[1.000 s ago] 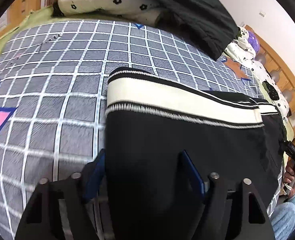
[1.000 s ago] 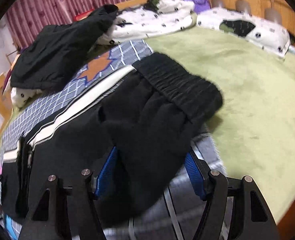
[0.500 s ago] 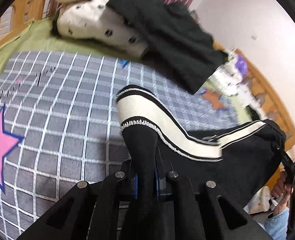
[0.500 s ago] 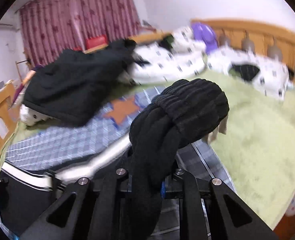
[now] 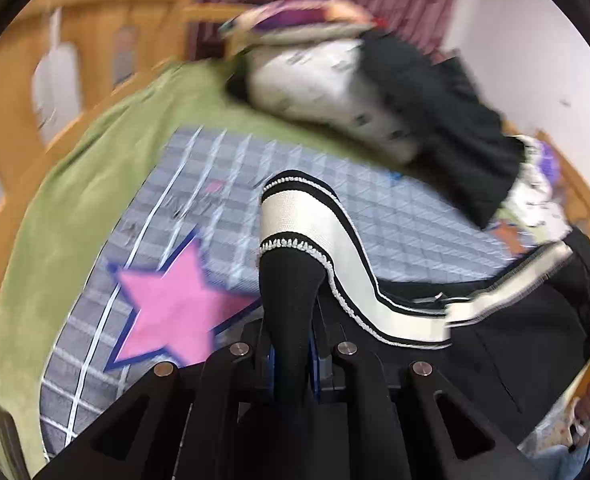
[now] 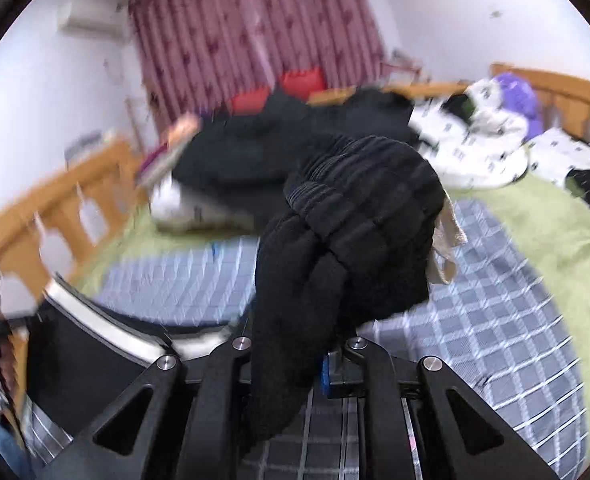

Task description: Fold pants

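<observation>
The black pants with a white side stripe point(image 5: 291, 216) hang between my two grippers above the grey checked sheet point(image 5: 395, 220). My left gripper point(image 5: 291, 364) is shut on the leg end, and the striped cloth bunches up out of its jaws. My right gripper point(image 6: 291, 360) is shut on the ribbed black waistband point(image 6: 359, 216), which rises as a thick bundle in front of the camera. A pale label point(image 6: 447, 248) hangs from the waistband. The rest of the pants point(image 6: 79, 344) sags at the lower left of the right wrist view.
A pile of black clothing and white spotted bedding point(image 5: 375, 88) lies at the far side of the bed. A wooden bed rail point(image 5: 23, 92) runs along the left. Green blanket point(image 6: 555, 236) covers the bed around the sheet. A pink star point(image 5: 171, 312) marks the sheet.
Both grippers closed on the pants a second ago and have since lifted them off the sheet. Both views now tilt up and are blurred by motion.
</observation>
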Motion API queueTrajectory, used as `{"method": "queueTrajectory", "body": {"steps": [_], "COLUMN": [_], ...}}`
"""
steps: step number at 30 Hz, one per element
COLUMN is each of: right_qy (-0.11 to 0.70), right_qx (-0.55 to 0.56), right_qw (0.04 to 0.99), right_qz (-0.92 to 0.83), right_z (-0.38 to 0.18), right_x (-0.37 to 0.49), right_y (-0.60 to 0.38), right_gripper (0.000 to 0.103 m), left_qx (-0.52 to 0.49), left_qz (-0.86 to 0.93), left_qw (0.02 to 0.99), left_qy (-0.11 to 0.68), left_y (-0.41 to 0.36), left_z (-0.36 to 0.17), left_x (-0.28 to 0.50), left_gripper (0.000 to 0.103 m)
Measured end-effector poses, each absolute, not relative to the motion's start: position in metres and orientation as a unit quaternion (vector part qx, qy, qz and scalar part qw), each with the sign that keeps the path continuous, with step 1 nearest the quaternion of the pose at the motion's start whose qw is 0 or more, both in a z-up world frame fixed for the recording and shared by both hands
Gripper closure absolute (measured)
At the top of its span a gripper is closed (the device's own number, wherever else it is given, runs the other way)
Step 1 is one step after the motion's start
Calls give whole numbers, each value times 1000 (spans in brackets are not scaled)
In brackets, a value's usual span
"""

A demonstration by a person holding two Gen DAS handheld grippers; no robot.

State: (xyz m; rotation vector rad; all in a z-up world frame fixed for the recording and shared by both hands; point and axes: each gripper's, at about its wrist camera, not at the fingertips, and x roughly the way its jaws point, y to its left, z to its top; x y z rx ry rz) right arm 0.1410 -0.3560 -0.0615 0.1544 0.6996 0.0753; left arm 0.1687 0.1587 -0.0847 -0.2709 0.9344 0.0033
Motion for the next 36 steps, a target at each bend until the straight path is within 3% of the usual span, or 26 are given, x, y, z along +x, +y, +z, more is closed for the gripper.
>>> {"method": "queueTrajectory", "body": {"steps": [3, 6, 8, 9, 11, 21, 30, 36], "right_qy": [422, 512, 536, 533, 516, 431, 406, 439], "right_qx": [56, 138, 170, 166, 146, 63, -27, -34], "right_qw": [905, 847, 827, 829, 843, 900, 908, 890], "right_qz": [-15, -23, -21, -27, -47, -11, 100, 115], "right_z": [-115, -157, -167, -165, -153, -86, -109, -151], "right_x": [153, 152, 141, 132, 116, 89, 101, 103], "right_y": [-371, -408, -420, -423, -426, -354, -227, -209], "right_gripper": [85, 79, 76, 67, 63, 62, 62, 62], "left_qx": [-117, -116, -116, -107, -94, -163, -243, -237], "left_qz": [34, 34, 41, 51, 63, 17, -12, -51], "left_qw": [872, 859, 858, 864, 875, 875, 858, 862], "left_qy": [474, 498, 499, 489, 471, 456, 452, 445], "left_y": [169, 177, 178, 177, 176, 192, 220, 214], "left_z": [-126, -141, -138, -135, -128, -116, -151, -184], "left_x": [180, 194, 194, 192, 185, 136, 51, 26], "left_gripper": [89, 85, 73, 66, 40, 39, 40, 40]}}
